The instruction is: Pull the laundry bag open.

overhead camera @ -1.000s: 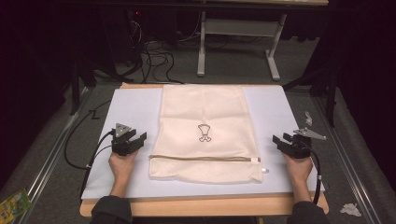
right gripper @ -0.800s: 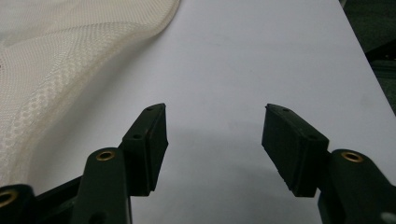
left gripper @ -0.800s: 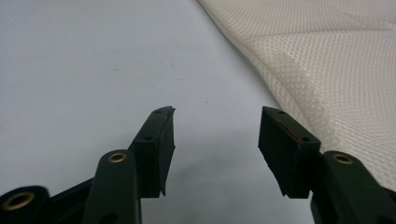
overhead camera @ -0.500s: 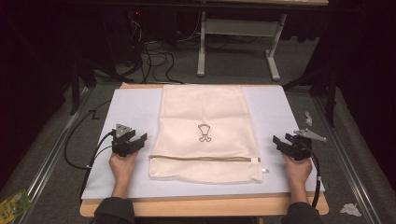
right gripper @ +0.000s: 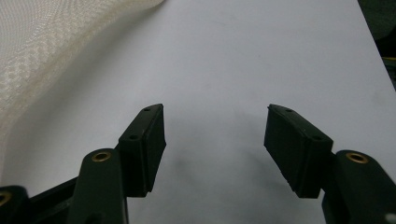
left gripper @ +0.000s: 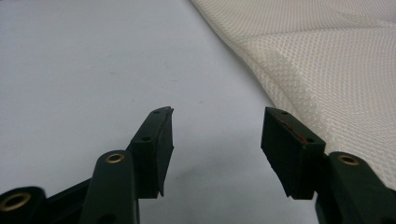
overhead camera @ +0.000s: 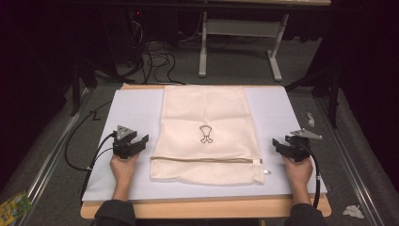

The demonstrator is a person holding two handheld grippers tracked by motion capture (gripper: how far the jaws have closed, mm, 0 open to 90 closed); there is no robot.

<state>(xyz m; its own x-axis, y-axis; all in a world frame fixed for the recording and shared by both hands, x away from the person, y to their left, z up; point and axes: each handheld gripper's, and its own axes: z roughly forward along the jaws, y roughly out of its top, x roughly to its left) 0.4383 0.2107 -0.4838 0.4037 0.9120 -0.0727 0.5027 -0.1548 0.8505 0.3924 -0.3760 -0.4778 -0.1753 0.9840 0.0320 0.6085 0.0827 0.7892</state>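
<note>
A cream mesh bag (overhead camera: 204, 132) with a small black logo and a zipper (overhead camera: 207, 161) near its front edge lies flat on the white mat (overhead camera: 131, 108). To its left, my left gripper (overhead camera: 139, 142) rests low over the mat, held by a hand. Its jaws have just been opening and stand open with nothing between them (left gripper: 217, 135); the bag's mesh edge (left gripper: 336, 60) lies just to their right. My right gripper (overhead camera: 278, 144) sits off the bag's right side. It has also just been opening, and its gap (right gripper: 215, 135) holds only bare mat, with the bag (right gripper: 42, 51) at upper left.
The mat covers a wooden table whose front edge (overhead camera: 202, 208) shows below. Behind the table are floor cables (overhead camera: 155, 56) and a grey metal table frame (overhead camera: 235, 47). A green packet (overhead camera: 14, 205) and crumpled paper (overhead camera: 352, 211) lie on the floor.
Both hands stay where they were. The right gripper's jaws look slightly wider apart than before. The bag has not moved.
</note>
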